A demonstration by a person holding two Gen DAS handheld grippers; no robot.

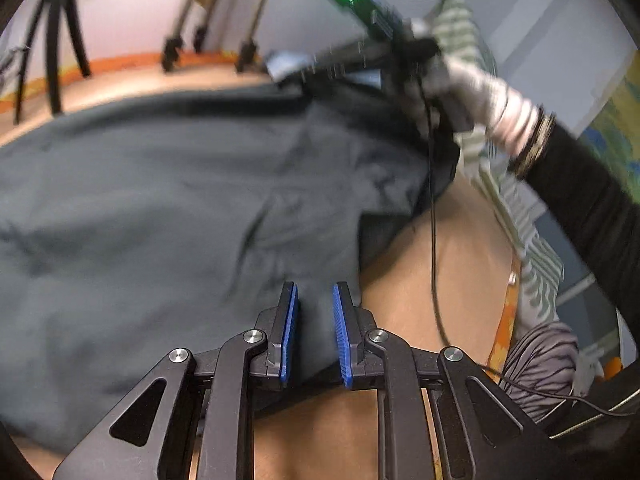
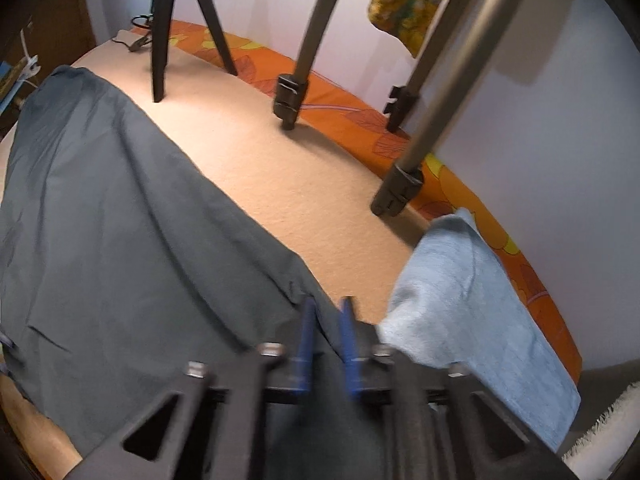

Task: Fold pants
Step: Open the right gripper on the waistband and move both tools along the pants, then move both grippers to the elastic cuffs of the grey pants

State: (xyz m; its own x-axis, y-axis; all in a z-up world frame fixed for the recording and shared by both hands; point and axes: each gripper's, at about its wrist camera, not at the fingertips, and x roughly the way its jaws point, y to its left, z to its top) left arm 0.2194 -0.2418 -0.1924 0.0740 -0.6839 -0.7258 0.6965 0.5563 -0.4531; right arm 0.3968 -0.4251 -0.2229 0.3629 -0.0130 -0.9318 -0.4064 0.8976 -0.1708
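Dark grey pants [image 1: 160, 200] lie spread over a tan table [image 1: 440, 248]. My left gripper [image 1: 315, 300] is at their near edge, its blue pads shut on a fold of the cloth. At the far right corner of the pants a gloved hand [image 1: 472, 84] holds my right gripper [image 1: 286, 74], which is blurred in the left wrist view. In the right wrist view the pants [image 2: 100, 220] run away to the left, and my right gripper [image 2: 328, 312] has their dark edge pinched between its blue pads.
Tripod legs [image 2: 160, 40] [image 2: 296, 80] [image 2: 400, 188] stand on the table [image 2: 280, 176] along its far orange edge. A light blue cloth [image 2: 472, 300] lies right of my right gripper. A striped cloth [image 1: 516, 208], a grey bundle [image 1: 544, 360] and a black cable [image 1: 432, 220] are on the right.
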